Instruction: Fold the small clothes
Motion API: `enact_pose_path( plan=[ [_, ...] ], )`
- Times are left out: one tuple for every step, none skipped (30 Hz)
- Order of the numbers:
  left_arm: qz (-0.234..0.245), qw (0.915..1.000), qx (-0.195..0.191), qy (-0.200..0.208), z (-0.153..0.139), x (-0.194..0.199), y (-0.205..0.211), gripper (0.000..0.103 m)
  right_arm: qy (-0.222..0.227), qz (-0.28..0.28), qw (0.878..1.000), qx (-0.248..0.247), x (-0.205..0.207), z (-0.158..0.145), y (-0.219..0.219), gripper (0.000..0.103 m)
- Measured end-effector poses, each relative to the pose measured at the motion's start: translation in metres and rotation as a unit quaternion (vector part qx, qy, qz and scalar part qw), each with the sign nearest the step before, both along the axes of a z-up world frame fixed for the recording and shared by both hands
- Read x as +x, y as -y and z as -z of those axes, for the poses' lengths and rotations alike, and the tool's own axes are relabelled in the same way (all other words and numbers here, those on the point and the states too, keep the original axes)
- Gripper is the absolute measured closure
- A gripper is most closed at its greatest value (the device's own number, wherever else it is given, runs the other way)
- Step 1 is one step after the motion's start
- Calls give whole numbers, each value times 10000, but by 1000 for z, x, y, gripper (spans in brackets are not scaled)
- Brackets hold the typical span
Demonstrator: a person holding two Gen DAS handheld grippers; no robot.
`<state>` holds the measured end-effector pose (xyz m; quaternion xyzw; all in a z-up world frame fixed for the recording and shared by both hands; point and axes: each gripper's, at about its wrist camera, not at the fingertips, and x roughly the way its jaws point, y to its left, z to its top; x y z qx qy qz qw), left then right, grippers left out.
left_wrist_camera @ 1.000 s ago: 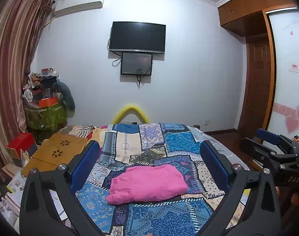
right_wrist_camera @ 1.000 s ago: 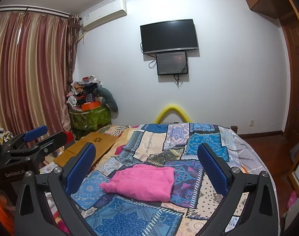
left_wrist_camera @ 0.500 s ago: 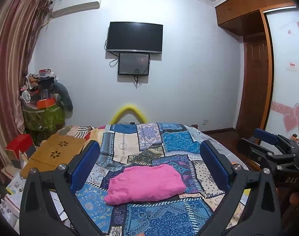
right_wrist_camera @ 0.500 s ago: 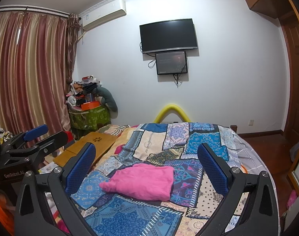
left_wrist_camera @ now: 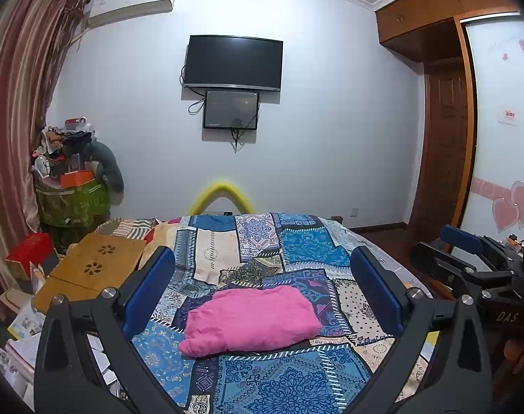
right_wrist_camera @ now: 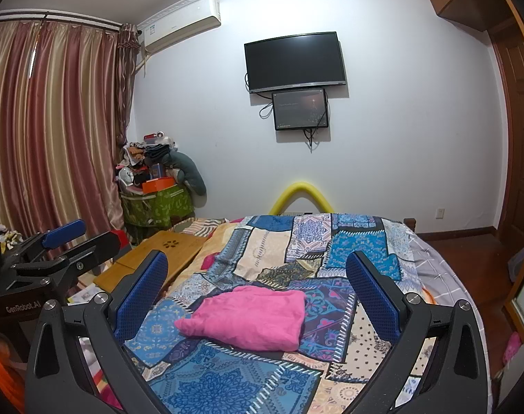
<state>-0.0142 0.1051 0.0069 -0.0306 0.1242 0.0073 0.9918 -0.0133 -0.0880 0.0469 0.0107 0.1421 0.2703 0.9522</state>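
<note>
Pink cloth lies folded into a soft bundle on the patchwork quilt of the bed, in the near half, and nothing touches it. My left tongs hang above the bed with the blue pads spread wide, holding nothing; the cloth shows in the gap between them, low at 6 o'clock. My right tongs are just as wide apart and also empty, with the cloth again framed between the pads, slightly toward 7 o'clock. Each camera catches the other tool at its edge: the right one at 3 o'clock in the left view, the left one at 9 o'clock in the right view. Beyond the bed a TV hangs on the wall at 12 o'clock, a wooden tray sits beside the quilt at 9 o'clock, and curtains cover the left side.
</note>
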Motion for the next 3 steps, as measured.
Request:
enact_pose_path(
  plan=[
    [0,10000,-1,0,0,0,0,1,-2,-2,10000,1,0,-1,0,0],
    [3,10000,-1,-4,0,0,0,1,-2,-2,10000,0,0,0,0,0],
    [6,10000,-5,-7,0,0,0,1,-2,-2,10000,-4,0,0,0,0]
  ],
)
